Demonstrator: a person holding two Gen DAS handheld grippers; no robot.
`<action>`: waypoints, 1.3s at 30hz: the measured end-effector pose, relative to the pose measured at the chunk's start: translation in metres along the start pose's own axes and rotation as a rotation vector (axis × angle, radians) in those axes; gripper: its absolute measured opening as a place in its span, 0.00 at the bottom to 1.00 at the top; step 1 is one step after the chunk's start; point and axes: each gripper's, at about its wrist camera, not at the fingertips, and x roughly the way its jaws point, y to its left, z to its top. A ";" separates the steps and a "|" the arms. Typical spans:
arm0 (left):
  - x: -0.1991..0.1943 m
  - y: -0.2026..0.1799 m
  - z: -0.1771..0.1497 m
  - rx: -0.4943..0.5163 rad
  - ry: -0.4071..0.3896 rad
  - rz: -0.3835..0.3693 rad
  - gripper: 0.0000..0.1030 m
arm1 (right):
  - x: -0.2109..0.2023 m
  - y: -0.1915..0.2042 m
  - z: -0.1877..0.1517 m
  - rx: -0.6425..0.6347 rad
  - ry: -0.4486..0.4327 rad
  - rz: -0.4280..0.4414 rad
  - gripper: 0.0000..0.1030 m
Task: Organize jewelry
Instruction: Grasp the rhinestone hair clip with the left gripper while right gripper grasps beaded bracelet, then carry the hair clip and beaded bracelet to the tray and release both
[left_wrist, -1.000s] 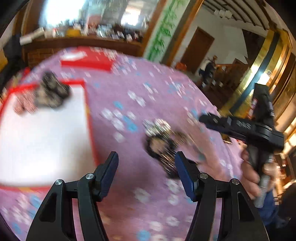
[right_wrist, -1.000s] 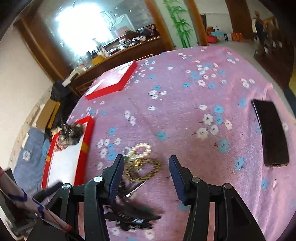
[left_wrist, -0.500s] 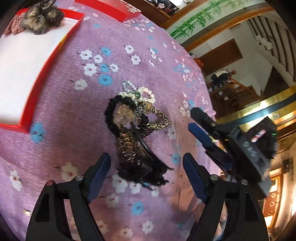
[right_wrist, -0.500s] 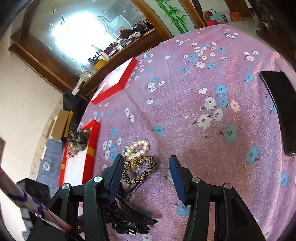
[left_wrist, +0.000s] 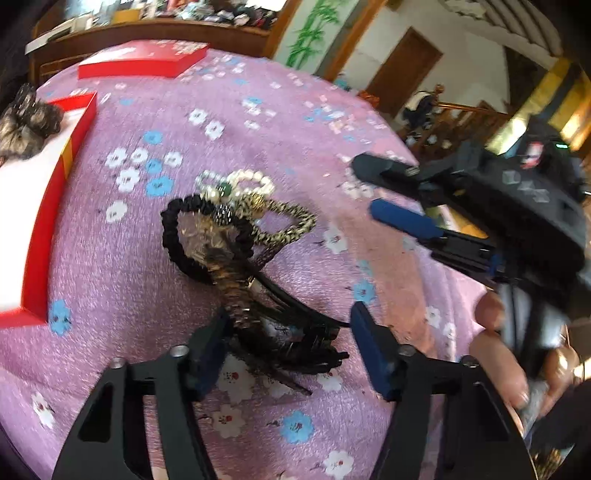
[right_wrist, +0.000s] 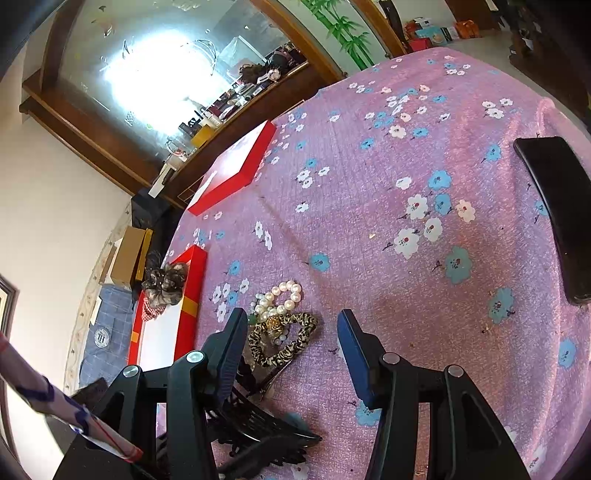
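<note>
Since half a second ago, the left tongs (left_wrist: 288, 343) have dropped closer to the tangle of jewelry, so that the black feathered hair clip (left_wrist: 280, 332) now sits between their wide-spread fingers instead of ahead of them. The right tongs (right_wrist: 291, 345) have barely shifted; they hang wide and empty over the leopard-print fabric scrunchie (right_wrist: 282, 341).

All places below are relative to that hair clip. Just beyond it, and touching it, lies a black ruffled scrunchie (left_wrist: 207, 240); beyond that again the white pearl bracelet (left_wrist: 236, 182). The leopard scrunchie overlaps the heap on its far right. Well off to the far left stands the shallow red-rimmed gift box with a white floor (left_wrist: 40, 229), which already holds a grey-brown fluffy scrunchie (left_wrist: 26, 125). The matching red lid (left_wrist: 144, 61) lies far behind, on the purple flowered cloth covering the worktop (left_wrist: 295, 122).

The clip looks light but stiff, with thin prongs and soft fringe that may snag its neighbours; its firm spine seems the best place to pinch. The scrunchies are soft and should squash easily. The pearls look slippery and could roll.
</note>
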 end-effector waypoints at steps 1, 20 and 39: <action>-0.004 0.001 -0.001 0.014 -0.004 -0.014 0.52 | 0.003 0.000 0.000 0.002 0.012 0.005 0.53; 0.012 0.031 0.013 -0.149 0.033 -0.088 0.60 | 0.047 0.004 -0.008 0.018 0.099 0.001 0.10; -0.052 -0.006 0.023 0.050 -0.186 -0.060 0.36 | -0.020 0.026 -0.004 -0.105 -0.166 0.024 0.10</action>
